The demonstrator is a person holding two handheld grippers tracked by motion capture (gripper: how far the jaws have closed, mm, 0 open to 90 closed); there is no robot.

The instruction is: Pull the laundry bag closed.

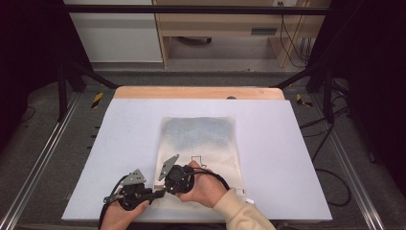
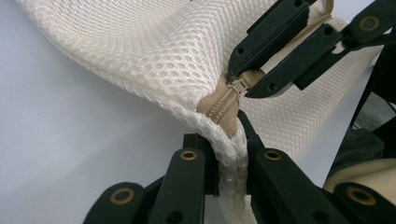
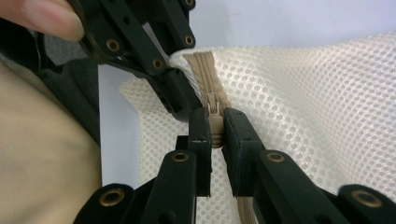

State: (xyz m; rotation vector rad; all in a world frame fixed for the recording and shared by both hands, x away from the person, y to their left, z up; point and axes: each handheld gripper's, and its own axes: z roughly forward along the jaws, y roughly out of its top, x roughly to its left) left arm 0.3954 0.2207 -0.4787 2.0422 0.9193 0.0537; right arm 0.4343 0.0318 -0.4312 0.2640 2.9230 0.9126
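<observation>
My left tongs (image 2: 224,158) clamp the corner of a cream mesh zipper bag (image 1: 201,143) lying mid-desk (image 1: 297,158). My right tongs (image 3: 215,133) pinch its tan zipper pull (image 3: 214,122) at that corner; unzipping looks barely begun.

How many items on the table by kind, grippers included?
Mesh zipper bag: 1
Handheld two-jaw grippers: 2, left gripper shut on the bag's corner seam, right gripper shut on the tan zipper pull
Grey table mat: 1
Total: 4
</observation>
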